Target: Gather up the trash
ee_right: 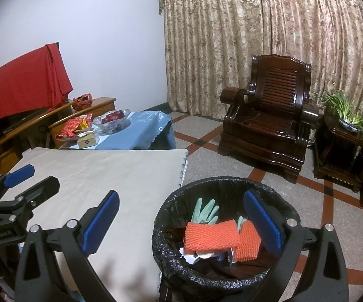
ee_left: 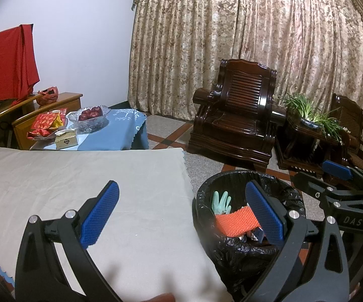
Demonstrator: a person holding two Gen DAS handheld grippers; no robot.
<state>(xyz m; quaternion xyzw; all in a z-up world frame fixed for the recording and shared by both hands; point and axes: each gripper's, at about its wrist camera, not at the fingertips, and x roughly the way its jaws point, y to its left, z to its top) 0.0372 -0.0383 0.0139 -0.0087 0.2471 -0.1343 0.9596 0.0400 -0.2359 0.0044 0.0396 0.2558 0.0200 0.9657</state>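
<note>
A black-lined trash bin (ee_right: 171, 216) stands on the floor right of the grey-clothed table (ee_right: 110, 176). Inside it lie orange foam netting (ee_right: 211, 236), pale green gloves (ee_right: 205, 211) and crumpled paper. The bin also shows in the left wrist view (ee_left: 204, 196), with the netting (ee_left: 236, 222) and a glove (ee_left: 221, 202). My left gripper (ee_left: 184, 214) is open and empty, spanning the table edge and the bin. My right gripper (ee_right: 181, 222) is open and empty, above the bin's near side. Each gripper shows in the other's view: the right one (ee_left: 337, 176), the left one (ee_right: 27, 178).
A blue-clothed side table (ee_right: 141, 130) behind holds a glass fruit bowl (ee_right: 112, 120), red snack packets (ee_right: 76, 125) and a small box (ee_right: 88, 139). A dark wooden armchair (ee_right: 267, 123) and a plant stand (ee_right: 345, 130) stand at the right by the curtains.
</note>
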